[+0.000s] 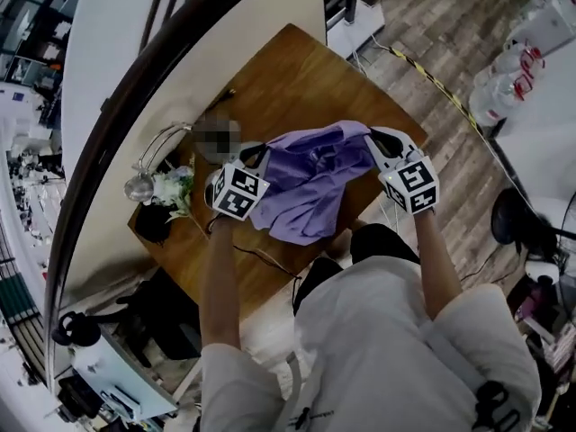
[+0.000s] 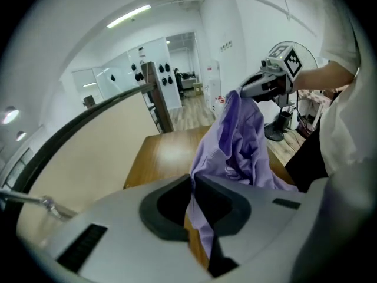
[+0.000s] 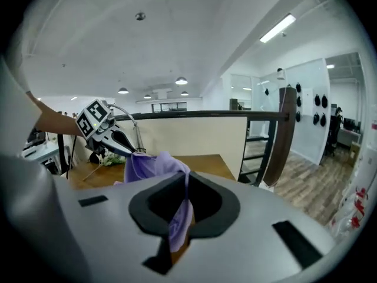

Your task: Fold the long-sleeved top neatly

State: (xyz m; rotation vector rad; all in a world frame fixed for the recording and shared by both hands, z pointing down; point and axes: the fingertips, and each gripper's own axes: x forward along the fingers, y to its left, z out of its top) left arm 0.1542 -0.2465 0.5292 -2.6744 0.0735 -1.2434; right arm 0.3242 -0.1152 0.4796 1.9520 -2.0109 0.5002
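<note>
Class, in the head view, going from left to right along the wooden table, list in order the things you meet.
desk lamp → left gripper → purple long-sleeved top → right gripper

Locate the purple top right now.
Head view, centre: the purple top is held up over the wooden table, its ends clamped in the left gripper and the right gripper.
</note>
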